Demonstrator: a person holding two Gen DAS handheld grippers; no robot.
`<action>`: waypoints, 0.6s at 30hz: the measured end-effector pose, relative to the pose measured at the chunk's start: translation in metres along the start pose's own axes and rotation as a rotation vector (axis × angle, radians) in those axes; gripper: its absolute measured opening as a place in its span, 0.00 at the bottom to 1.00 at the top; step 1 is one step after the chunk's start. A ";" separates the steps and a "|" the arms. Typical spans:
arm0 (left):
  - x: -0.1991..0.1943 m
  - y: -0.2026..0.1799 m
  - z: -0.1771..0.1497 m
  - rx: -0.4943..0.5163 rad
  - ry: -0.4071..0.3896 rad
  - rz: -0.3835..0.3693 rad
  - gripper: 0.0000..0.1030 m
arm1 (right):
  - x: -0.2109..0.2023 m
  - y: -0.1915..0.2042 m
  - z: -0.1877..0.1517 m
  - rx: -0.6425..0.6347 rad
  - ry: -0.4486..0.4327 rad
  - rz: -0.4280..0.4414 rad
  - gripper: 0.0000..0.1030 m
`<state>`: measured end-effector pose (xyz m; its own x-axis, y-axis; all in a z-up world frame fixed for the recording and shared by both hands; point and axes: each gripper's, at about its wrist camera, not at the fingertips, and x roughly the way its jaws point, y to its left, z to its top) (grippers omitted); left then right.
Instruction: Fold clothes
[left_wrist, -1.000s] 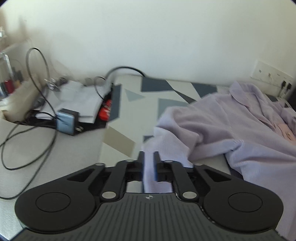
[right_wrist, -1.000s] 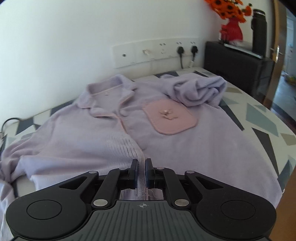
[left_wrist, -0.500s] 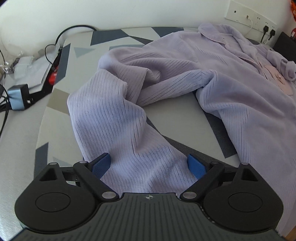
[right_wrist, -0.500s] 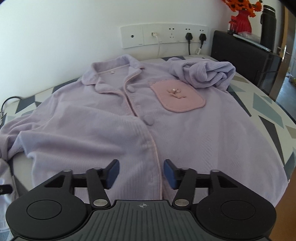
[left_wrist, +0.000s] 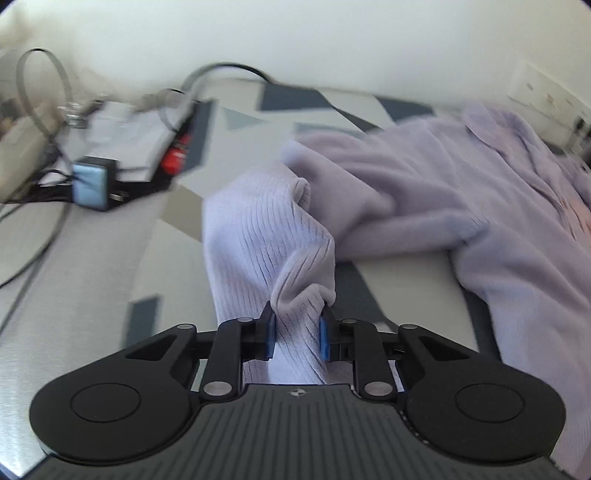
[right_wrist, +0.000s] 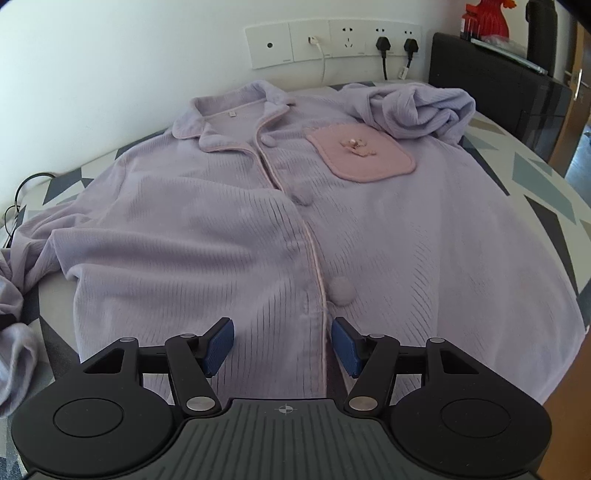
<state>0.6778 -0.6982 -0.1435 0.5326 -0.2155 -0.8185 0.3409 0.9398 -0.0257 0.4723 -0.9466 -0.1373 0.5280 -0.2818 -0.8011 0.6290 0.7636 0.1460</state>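
A lilac ribbed pyjama shirt (right_wrist: 221, 221) with a pink chest pocket (right_wrist: 364, 157) lies face up and buttoned on a geometric-patterned cover (left_wrist: 236, 122). One sleeve (left_wrist: 258, 236) trails toward the left wrist camera. My left gripper (left_wrist: 297, 317) is closing on that sleeve, and its blue pads press a raised fold of the fabric between them. The other sleeve (right_wrist: 417, 107) lies bunched by the pocket. My right gripper (right_wrist: 282, 332) stands open just above the shirt's lower front, with the button placket between its fingers and untouched.
To the left are a blue charger (left_wrist: 88, 182), black cables (left_wrist: 40, 85) and papers (left_wrist: 125, 136). Wall sockets (right_wrist: 332, 42) with plugs line the wall behind the collar. A black cabinet (right_wrist: 491, 92) stands at the far right, beyond the cover's edge.
The left gripper let go of the sleeve, opened wide over it, then closed on a fold of it. The right gripper released the hem, opened, and moved in closer over the shirt.
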 end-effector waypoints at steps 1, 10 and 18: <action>-0.003 0.007 0.003 -0.017 -0.021 0.023 0.21 | 0.001 0.000 0.000 -0.003 0.004 0.002 0.54; -0.011 0.046 0.031 -0.113 -0.068 0.069 0.23 | 0.003 0.003 -0.002 -0.009 0.014 0.007 0.54; -0.016 -0.005 0.023 0.043 -0.038 -0.041 0.53 | -0.001 0.004 -0.003 -0.002 0.004 0.014 0.55</action>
<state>0.6849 -0.7054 -0.1170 0.5463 -0.2643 -0.7948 0.3959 0.9177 -0.0331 0.4723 -0.9415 -0.1382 0.5340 -0.2688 -0.8016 0.6209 0.7682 0.1560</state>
